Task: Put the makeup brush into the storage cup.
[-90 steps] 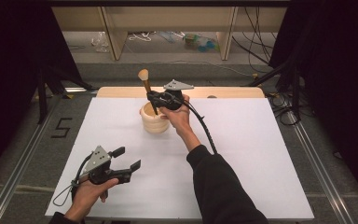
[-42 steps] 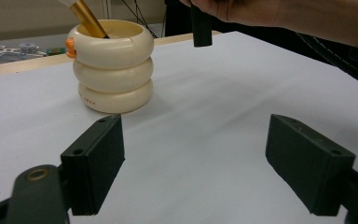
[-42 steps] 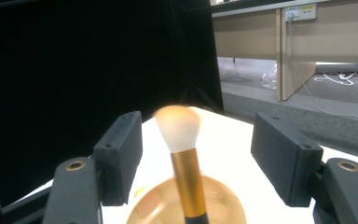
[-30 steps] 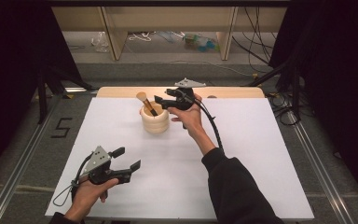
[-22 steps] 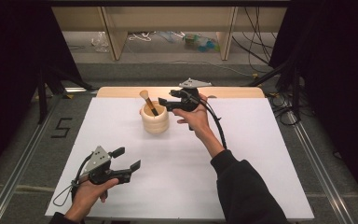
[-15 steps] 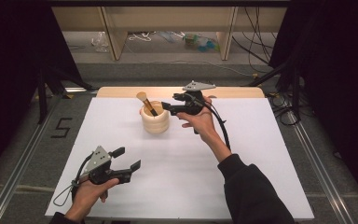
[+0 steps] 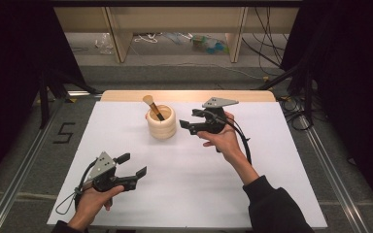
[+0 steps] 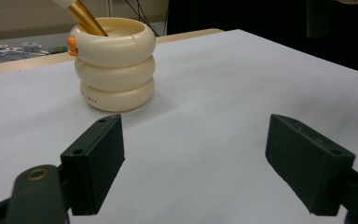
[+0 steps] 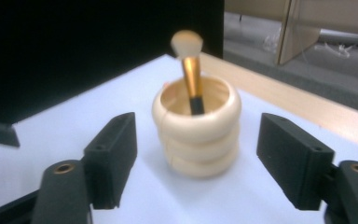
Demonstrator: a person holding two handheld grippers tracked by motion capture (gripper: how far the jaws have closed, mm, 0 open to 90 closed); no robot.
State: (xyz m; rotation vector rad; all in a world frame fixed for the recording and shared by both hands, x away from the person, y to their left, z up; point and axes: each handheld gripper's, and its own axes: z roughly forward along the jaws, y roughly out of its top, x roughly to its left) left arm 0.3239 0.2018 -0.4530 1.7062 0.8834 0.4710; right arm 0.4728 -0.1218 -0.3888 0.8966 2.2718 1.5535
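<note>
High view first: near the front-left corner of the white table (image 7: 272, 184), the left gripper (image 7: 130, 165) sits in a hand, jaws wide apart, nothing between them. Left gripper view confirms it, only bare white sheet between the two black pads. Further in, toward the middle, the right gripper (image 7: 190, 120) is held just right of the cup (image 7: 161, 124), and its jaws have just been opening; they stand apart, and no pad touches anything. Right gripper view looks straight at the cup (image 9: 196, 135) between the pads but farther off, well clear of them.

The cup, cream and ringed like three stacked doughnuts, stands near the table's far edge, left of centre. A brush (image 7: 153, 106) leans in it, gold handle, pale tuft up and tilted toward the far-left.

Beyond the white sheet a strip of bare wood (image 7: 184, 95) runs along the far edge. On the grey floor left of the table, a dark "5" (image 7: 64, 132) is marked. Metal rails flank both sides. Farther back, wooden shelf legs, loose cables and some clutter on the floor, with black curtains either side. Small print low on the cup in the left gripper view is too tiny to read.
</note>
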